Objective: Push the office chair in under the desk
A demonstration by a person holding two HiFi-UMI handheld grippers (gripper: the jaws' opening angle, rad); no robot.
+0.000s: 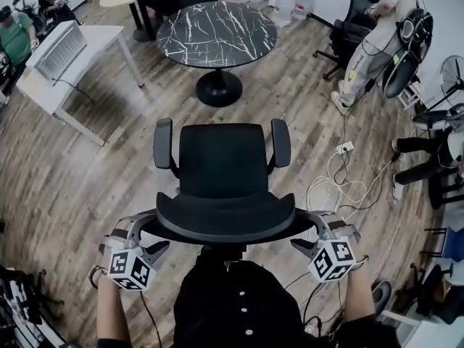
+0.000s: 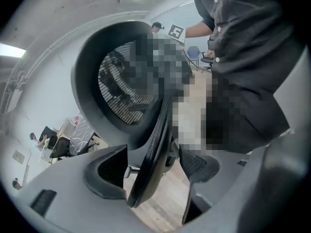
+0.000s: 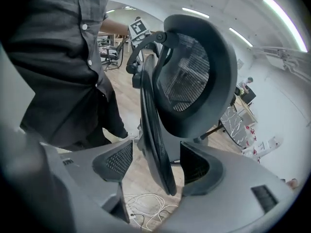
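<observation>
**Both grippers straddle the chair's backrest, chair out on the open floor**

The black office chair with padded seat and two armrests stands on the grey-brown wooden plank floor, its seat facing away from the person. It is well apart from the round black marble-patterned pedestal table ahead of it. It is also well apart from the white rectangular desk at the upper left.

The chair's curved black mesh backrest is nearest the person, and a gripper sits at each end of it. The left gripper has its jaws spread apart. The backrest's thin side edge runs down between them with floor visible on either side, so neither pad is clearly pressing it. The right gripper is likewise spread wide around the opposite edge. There is a clear gap on the side nearer the person's dark shirt. A tangle of white cables lies on the floor to the chair's right.
</observation>
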